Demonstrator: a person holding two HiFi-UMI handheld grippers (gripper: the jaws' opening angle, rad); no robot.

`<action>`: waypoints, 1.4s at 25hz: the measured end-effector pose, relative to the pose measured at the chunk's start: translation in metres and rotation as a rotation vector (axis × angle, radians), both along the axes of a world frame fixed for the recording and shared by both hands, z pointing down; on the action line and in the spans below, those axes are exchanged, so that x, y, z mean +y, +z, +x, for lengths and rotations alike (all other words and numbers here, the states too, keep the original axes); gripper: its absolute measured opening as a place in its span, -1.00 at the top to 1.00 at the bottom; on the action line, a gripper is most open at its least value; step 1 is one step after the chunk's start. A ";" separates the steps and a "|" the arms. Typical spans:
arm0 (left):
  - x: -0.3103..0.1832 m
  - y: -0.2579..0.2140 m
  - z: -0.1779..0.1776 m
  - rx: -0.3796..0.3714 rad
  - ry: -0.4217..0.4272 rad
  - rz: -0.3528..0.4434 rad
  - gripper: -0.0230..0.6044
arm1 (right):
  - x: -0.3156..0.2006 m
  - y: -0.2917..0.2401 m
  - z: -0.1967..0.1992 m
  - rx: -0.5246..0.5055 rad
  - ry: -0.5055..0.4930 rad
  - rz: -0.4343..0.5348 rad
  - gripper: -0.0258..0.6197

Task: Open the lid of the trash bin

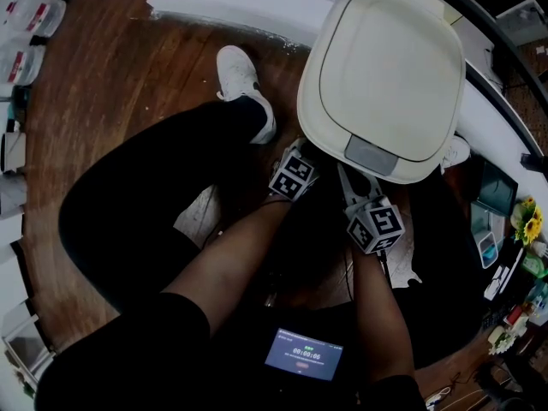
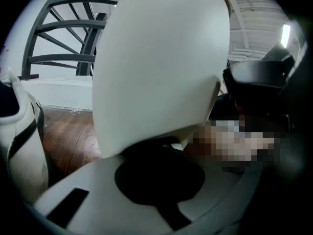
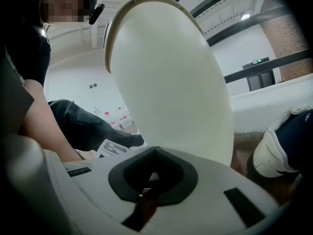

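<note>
A dark wooden floor [image 1: 128, 101] fills the left of the head view, and a white curved kerb [image 1: 223, 7] runs along its far side. The person crouches over it, black trouser legs [image 1: 145, 221] bent. One white shoe [image 1: 241, 80] is planted to the left of the trash bin [image 1: 318, 101], and a second white shoe [image 1: 457, 151] shows at the bin's right edge. The bin stands on the floor right of centre, just beyond the knees, and is seen from above. Its cream lid [image 1: 385, 71] lies flat on top and looks closed, with a grey latch [image 1: 371, 155] on the near edge. Both bare forearms reach up to that near edge. The left claw [image 1: 300, 158] sits at the lid's near-left rim and the right claw [image 1: 356, 183] just below the latch, each close against the bin. In both gripper views the bin's pale wall looms right ahead over the claw's own white housing. The jaws themselves do not show, so I cannot tell how far open either claw is or whether it has hold of anything. Near the bottom of the head view a small lit screen [image 1: 304, 354] shows a timer, and a yellow flower [image 1: 532, 227] sits at the far right.
</note>
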State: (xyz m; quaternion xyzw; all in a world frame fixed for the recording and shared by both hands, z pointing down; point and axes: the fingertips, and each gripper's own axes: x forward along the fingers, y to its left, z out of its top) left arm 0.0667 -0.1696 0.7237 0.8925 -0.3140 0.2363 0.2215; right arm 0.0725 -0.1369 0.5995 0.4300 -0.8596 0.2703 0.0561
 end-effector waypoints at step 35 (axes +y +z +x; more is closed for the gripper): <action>0.001 0.022 -0.001 -0.154 -0.029 -0.160 0.82 | 0.000 -0.010 0.010 -0.026 0.021 -0.012 0.86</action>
